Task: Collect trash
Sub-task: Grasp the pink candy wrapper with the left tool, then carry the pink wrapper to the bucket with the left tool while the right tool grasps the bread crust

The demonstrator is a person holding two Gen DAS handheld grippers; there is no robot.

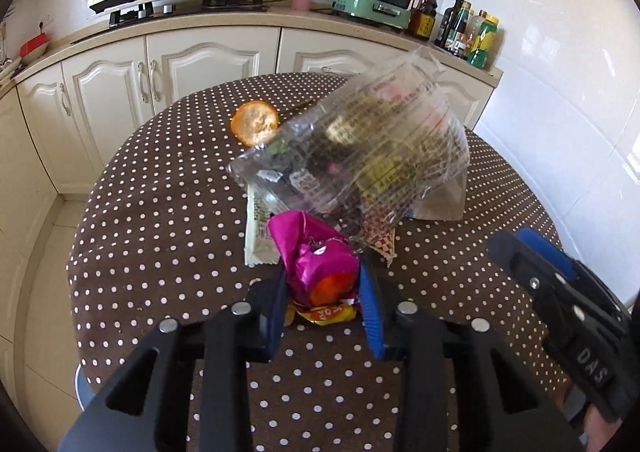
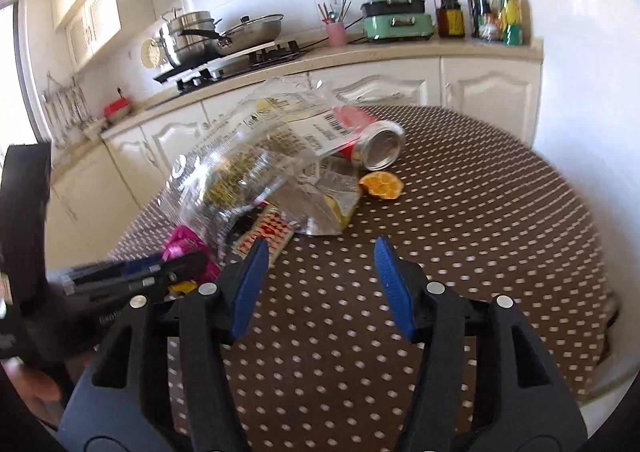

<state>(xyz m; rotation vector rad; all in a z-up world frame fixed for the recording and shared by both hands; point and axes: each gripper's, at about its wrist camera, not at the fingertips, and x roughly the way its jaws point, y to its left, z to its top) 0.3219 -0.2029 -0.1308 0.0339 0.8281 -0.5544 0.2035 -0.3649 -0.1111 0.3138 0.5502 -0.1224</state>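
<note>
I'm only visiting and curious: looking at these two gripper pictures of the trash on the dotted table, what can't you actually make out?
- Drink can: hidden in the left wrist view behind the clear plastic bag; the bag covers part of it in the right wrist view too.
- Print on the bag: blurred, unreadable in both views.
- Pale wrapper: partly under the bag and the pink wrapper in the left gripper.
- Bottle labels: too small.

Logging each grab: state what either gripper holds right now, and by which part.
The left gripper is shut on the crumpled pink wrapper, pads pressing its two sides near the lower orange end. The right gripper is open and holds nothing.
</note>
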